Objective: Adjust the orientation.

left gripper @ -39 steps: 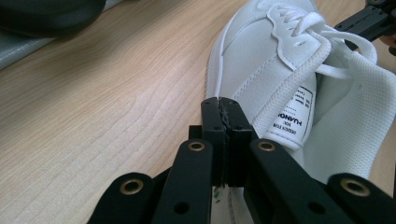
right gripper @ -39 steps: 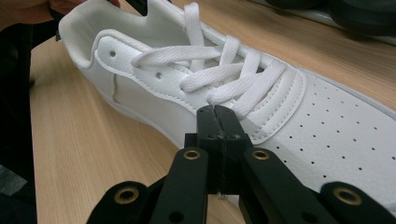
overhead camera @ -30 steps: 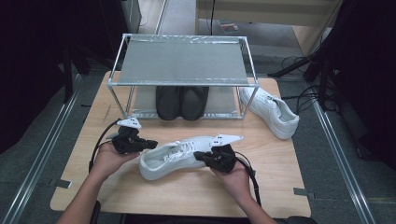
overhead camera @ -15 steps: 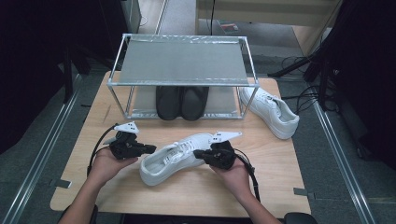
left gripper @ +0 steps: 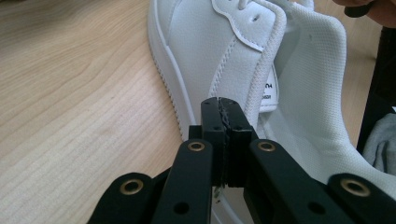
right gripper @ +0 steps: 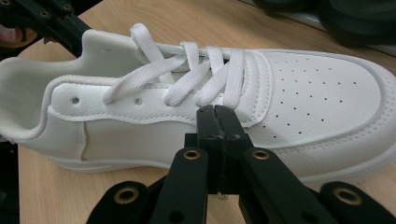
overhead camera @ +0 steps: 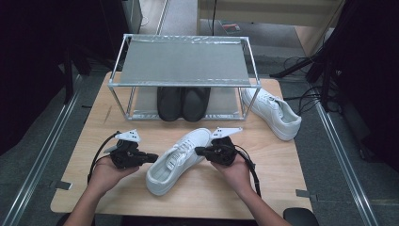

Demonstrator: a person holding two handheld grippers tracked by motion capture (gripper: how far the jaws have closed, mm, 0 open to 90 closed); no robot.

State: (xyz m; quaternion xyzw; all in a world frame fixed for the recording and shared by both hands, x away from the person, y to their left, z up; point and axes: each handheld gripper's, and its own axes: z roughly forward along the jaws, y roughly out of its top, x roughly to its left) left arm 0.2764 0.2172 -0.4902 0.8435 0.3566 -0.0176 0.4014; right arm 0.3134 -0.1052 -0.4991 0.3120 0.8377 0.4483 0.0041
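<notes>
White leather shoe lies slantwise on the table's near half, between both grippers. Left gripper and right gripper have jaws pressed together, holding nothing; push evenly from both sides.

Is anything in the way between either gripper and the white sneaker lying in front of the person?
Nothing visible. The left gripper points at the heel side of the white sneaker and the right gripper at its laced side, each with shut fingers close to the shoe and only bare table around.
</notes>
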